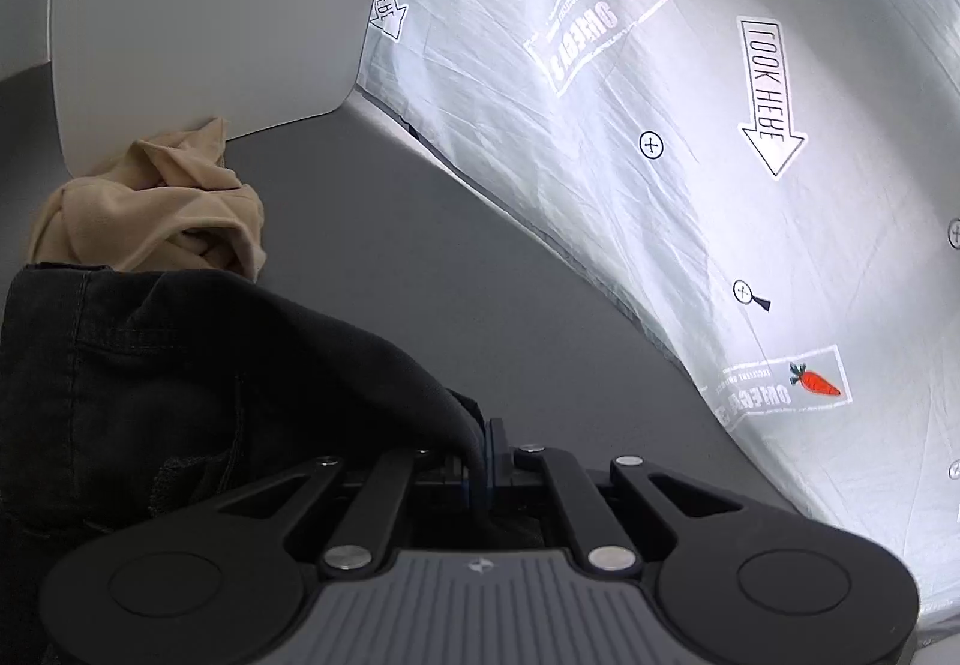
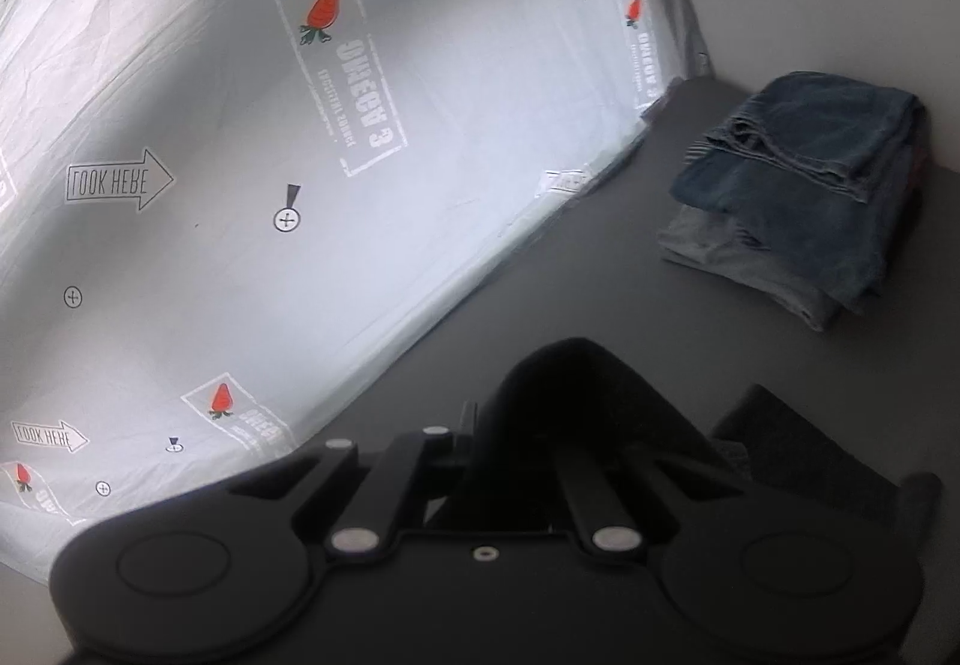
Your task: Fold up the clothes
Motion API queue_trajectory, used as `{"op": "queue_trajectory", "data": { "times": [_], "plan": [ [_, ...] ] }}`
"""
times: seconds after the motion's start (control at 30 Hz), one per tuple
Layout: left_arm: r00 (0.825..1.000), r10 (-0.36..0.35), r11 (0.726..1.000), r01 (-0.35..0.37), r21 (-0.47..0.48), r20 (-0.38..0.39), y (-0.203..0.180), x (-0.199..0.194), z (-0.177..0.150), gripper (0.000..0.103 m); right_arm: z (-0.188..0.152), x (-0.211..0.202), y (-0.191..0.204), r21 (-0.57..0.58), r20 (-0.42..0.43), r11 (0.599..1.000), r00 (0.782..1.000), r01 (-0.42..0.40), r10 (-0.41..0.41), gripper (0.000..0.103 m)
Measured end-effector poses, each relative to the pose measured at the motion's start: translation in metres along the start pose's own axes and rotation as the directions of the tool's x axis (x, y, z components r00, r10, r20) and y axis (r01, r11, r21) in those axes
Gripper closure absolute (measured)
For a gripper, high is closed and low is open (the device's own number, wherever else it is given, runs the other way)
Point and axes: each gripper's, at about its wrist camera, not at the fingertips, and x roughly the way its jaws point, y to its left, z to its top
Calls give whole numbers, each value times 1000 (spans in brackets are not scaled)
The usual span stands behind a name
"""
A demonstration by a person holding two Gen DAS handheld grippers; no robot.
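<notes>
covering the grey table (image 1: 372,257), a carrot-printed white sheet (image 1: 690,221)

Each camera sits on its gripper, looking down close; both see the gray table (image 1: 390,245) and white printed sheet (image 2: 240,125).

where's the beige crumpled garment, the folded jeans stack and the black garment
beige crumpled garment (image 1: 150,209): left wrist view, its bunched middle
folded jeans stack (image 2: 804,185): right wrist view, top blue pair
black garment (image 1: 198,383): left wrist view, its draped middle

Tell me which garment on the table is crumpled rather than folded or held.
The beige garment, bunched in a heap by the white board. The blue jeans lie folded in a stack, and the black garment is held in both grippers.
</notes>
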Motion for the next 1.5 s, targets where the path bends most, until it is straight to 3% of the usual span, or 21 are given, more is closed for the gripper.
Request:
{"op": "queue_trajectory", "data": {
  "times": [0.1,0.2,0.27,0.37,0.4,0.43,0.47,0.57,0.6,0.67,0.73,0.83,0.97,1.1,1.2,1.27,1.3,1.33,1.4,1.47,1.5],
  "plan": [
    [999,42,996,-41,-82,7,-20,56,30,96,37,101,60,-43,-41,997,998,-57,55,99],
    [986,145,974,-156,-165,-80,-26,121,51,88,52,194,118,-136,-102,987,993,-81,67,80],
    [980,151,960,-176,-216,-126,-20,143,52,75,44,222,144,-184,-120,980,992,-71,50,57],
    [990,137,978,-141,-154,-41,-20,132,38,59,18,215,145,-202,-90,968,987,-148,132,40],
    [990,143,986,-143,-89,-7,-23,123,33,42,7,207,132,-193,-89,968,986,-158,143,31],
    [989,146,989,-145,-23,28,-26,114,28,32,-4,198,116,-185,-89,971,987,-149,135,30],
    [988,143,988,-146,42,59,-28,105,22,30,-16,188,97,-180,-90,976,990,-126,111,30],
    [988,134,975,-144,168,71,-31,85,4,25,-51,157,24,-236,-112,970,990,62,-91,30],
    [991,122,973,-130,193,54,-29,78,-5,23,-63,145,-1,-266,-111,954,978,139,-174,30],
    [994,111,970,-109,217,1,-28,69,-25,22,-84,121,-51,-337,-89,890,930,308,-356,30],
    [993,105,966,-89,244,-55,-28,61,-47,22,-100,93,-94,-350,-65,840,884,414,-463,30],
    [987,99,960,-61,274,-128,-33,52,-79,22,-114,45,-153,-278,-62,810,832,516,-551,29],
    [981,65,953,-8,302,-180,-45,33,-109,22,-131,8,-203,-145,-72,809,809,570,-583,25],
    [984,56,919,15,394,-168,-60,13,-124,22,-140,3,-239,41,-86,847,846,530,-526,23],
    [988,69,890,1,456,-135,-69,-1,-133,22,-139,13,-250,77,-89,820,823,567,-561,22],
    [988,74,885,-3,466,-132,-70,-7,-137,21,-138,22,-254,63,-138,812,810,581,-569,22],
    [988,78,885,-8,466,-132,-71,-8,-139,21,-138,26,-256,46,-159,816,810,577,-564,27],
    [988,83,885,-12,466,-132,-71,-10,-141,21,-138,26,-253,7,-154,830,820,558,-551,52],
    [987,93,885,-21,466,-131,-70,-11,-144,21,-132,17,-243,-18,-99,867,862,498,-497,92],
    [987,84,888,-10,460,-140,-64,-11,-144,21,-118,-9,-241,78,-4,925,928,371,-372,97],
    [985,96,891,-22,453,-141,-58,-11,-142,21,-107,-31,-241,133,94,955,956,266,-279,98]
  ]
}}
